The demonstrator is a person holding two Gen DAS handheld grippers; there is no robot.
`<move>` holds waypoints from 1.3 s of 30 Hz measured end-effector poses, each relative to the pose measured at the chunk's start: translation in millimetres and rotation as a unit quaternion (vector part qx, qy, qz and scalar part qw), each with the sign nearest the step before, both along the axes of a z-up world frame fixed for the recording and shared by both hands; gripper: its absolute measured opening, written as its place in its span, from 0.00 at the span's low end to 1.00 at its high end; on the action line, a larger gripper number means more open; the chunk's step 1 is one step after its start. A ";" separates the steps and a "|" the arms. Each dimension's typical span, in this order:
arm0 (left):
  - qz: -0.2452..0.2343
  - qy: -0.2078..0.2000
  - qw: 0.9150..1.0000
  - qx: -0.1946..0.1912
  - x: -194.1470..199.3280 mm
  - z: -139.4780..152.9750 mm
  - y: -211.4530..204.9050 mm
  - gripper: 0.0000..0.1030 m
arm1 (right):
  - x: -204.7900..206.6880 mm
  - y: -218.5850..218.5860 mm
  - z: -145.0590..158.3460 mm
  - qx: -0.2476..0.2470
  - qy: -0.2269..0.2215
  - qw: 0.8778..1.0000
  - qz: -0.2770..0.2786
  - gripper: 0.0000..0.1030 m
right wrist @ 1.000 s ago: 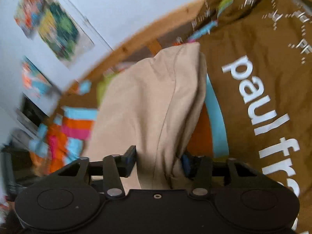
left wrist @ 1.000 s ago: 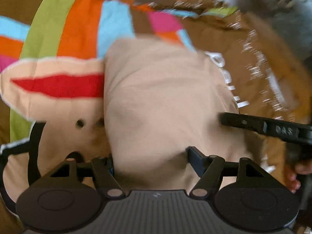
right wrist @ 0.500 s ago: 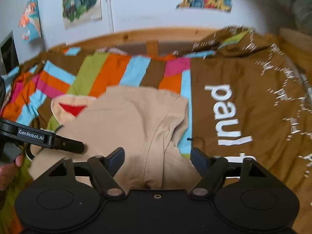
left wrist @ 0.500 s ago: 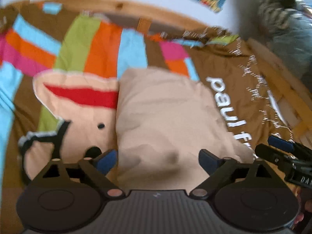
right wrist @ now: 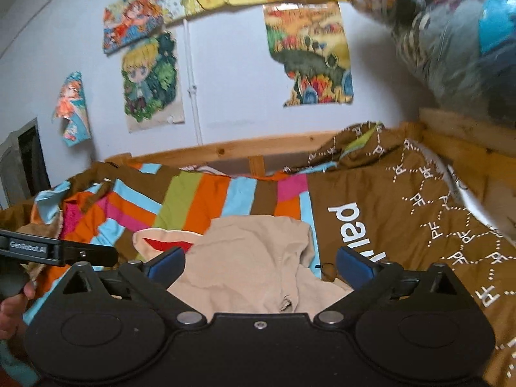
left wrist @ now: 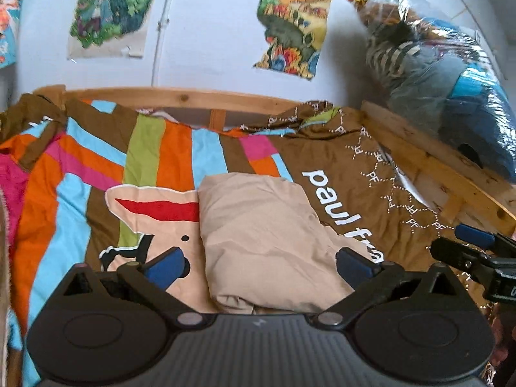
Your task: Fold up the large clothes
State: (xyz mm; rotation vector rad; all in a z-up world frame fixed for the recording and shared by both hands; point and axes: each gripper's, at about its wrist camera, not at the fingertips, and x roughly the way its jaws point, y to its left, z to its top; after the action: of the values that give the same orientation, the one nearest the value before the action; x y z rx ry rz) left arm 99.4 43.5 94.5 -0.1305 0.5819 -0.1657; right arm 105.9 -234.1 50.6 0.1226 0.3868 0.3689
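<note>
A beige garment (left wrist: 258, 225) lies folded in a compact bundle on the bed, its near edge rumpled in the right wrist view (right wrist: 254, 251). My left gripper (left wrist: 259, 262) hangs above its near edge; the jaws are opening wide, and the blue pads touch nothing. My right gripper (right wrist: 261, 262) is also raised over the near end, jaws opening, with no cloth pinched between them. In the left wrist view the right gripper (left wrist: 474, 248) shows at the right edge. The left gripper (right wrist: 61, 251) juts in from the left of the right wrist view.
The bed cover (left wrist: 154, 161) is striped in bright colours, with a brown part with white lettering (left wrist: 342, 206) on the right. A wooden bed rail (left wrist: 193, 98) runs along the poster-hung wall. A plastic bag of clothes (left wrist: 451, 96) sits on the right rail.
Both grippers let go of the beige garment, opened wide and drew back and up. The garment now lies folded on the bed, and more of the wall shows.
</note>
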 end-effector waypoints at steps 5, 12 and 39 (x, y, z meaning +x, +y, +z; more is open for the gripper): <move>0.021 -0.025 0.999 0.003 -29.2 -8.5 2.4 0.99 | -45.4 4.5 1.6 -0.012 -0.017 1.000 -0.010 0.99; 0.023 -0.034 0.999 0.035 -54.0 -34.0 5.9 0.99 | -89.9 8.5 -18.8 -0.031 -0.018 0.999 -0.037 0.99; 0.032 0.004 0.998 0.049 -59.8 -71.2 14.8 0.99 | -95.5 6.0 -68.8 -0.032 0.039 0.998 -0.046 0.99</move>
State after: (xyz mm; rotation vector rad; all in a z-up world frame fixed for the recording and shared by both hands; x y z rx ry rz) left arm 39.6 58.3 23.2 -0.0549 0.5923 -0.0749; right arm 10.4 -228.2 -18.2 0.0915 0.4680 0.2601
